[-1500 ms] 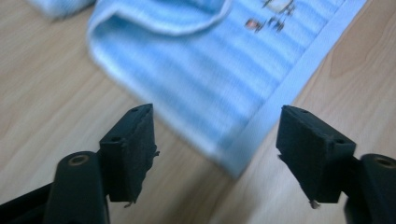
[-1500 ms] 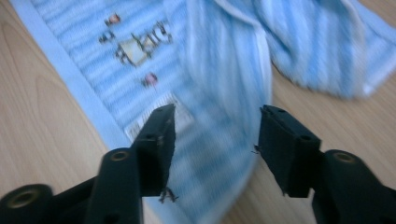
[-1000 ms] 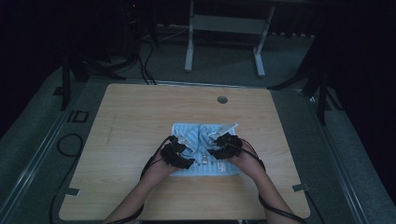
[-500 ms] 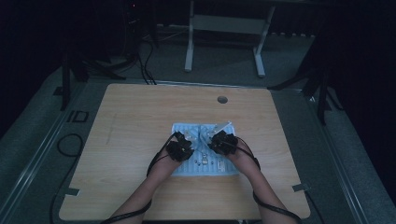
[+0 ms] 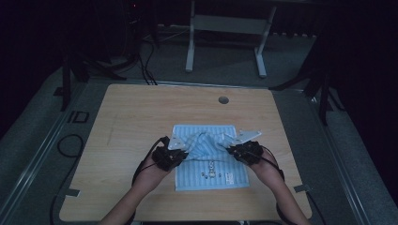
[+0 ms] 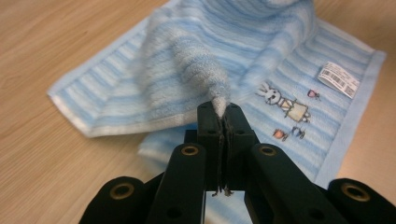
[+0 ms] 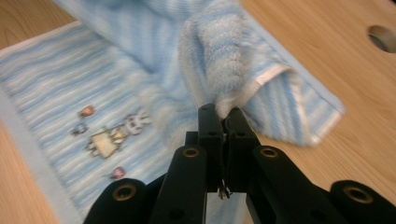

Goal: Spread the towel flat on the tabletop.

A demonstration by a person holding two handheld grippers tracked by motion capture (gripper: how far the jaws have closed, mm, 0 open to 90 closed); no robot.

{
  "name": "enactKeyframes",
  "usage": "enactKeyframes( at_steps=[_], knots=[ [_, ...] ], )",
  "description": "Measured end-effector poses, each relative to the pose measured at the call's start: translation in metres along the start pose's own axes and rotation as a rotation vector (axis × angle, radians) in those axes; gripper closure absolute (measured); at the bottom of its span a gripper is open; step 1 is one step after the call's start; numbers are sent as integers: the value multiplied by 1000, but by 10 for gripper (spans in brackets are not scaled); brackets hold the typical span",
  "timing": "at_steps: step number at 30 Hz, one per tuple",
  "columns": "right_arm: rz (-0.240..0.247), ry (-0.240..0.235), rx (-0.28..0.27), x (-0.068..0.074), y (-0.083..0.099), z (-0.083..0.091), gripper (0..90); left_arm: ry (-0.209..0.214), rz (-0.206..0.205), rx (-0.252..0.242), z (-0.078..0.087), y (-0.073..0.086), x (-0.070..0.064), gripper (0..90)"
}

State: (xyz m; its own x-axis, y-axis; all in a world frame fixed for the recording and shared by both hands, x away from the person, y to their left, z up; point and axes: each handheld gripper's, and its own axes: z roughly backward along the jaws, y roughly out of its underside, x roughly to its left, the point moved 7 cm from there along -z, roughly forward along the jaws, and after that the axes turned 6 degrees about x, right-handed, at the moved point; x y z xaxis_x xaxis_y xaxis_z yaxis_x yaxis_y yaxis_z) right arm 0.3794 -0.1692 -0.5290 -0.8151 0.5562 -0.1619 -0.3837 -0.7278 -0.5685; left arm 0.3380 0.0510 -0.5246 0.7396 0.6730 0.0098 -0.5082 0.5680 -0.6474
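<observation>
Towel (image 5: 211,161) corners sit pinched in both clenched jaws, left gripper (image 6: 219,116) and right gripper (image 7: 223,119); such thin bites of terry could slip free under uneven pulling.

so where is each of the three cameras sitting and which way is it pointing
High view: above the person's side, looking forward and down on the table; forearms, left gripper, right gripper.
Left gripper view: rides on that gripper, looking along its jaws, shut on the towel.
Right gripper view: likewise, on the right gripper, jaws shut on towel.
Shared: both gripper views show the towel's embroidered rabbit.
</observation>
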Motion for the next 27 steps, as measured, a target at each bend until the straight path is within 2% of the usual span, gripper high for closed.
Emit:
enactKeyframes(
  at_steps=[3, 4, 6, 8, 9, 10, 11, 13, 16, 21, 22, 24, 26, 27],
  knots=[
    [-18, 19, -3, -8, 8, 11, 884, -16, -13, -20, 17, 1, 1, 874],
    [-27, 27, -6, -12, 10, 15, 885, -16, -13, -20, 17, 1, 1, 874],
    [-48, 43, -17, -20, 13, 23, 886, -41, -11, -28, 28, 2, 7, 874],
    [-68, 57, -31, -29, 15, 31, 887, -60, 7, -36, 32, 4, 15, 874],
    [-68, 57, -31, -29, 15, 31, 887, -60, 7, -36, 32, 4, 15, 874],
    [-76, 63, -33, -33, 15, 34, 888, -45, 26, -34, 32, 5, 19, 874],
    [-93, 67, -38, -37, 16, 37, 889, -59, 46, -44, 32, 5, 26, 873],
    [-106, 71, -43, -43, 16, 39, 891, -65, 53, -40, 28, 4, 30, 873],
    [-133, 67, -13, -51, 15, 30, 891, -64, 87, -29, 17, 1, 39, 874],
    [-178, 66, 63, -64, 7, 4, 891, -105, 116, 16, -7, -8, 57, 873],
    [-184, 67, 71, -66, 5, 0, 891, -105, 116, 16, -7, -8, 57, 872],
    [-198, 65, 89, -70, 3, -9, 891, -137, 153, 46, -20, -7, 71, 871],
    [-232, 64, 107, -75, 3, -15, 881, -119, 219, 68, -28, -3, 79, 836],
    [-244, 63, 111, -76, 4, -18, 800, -116, 241, 80, -29, 0, 81, 768]
  ],
)
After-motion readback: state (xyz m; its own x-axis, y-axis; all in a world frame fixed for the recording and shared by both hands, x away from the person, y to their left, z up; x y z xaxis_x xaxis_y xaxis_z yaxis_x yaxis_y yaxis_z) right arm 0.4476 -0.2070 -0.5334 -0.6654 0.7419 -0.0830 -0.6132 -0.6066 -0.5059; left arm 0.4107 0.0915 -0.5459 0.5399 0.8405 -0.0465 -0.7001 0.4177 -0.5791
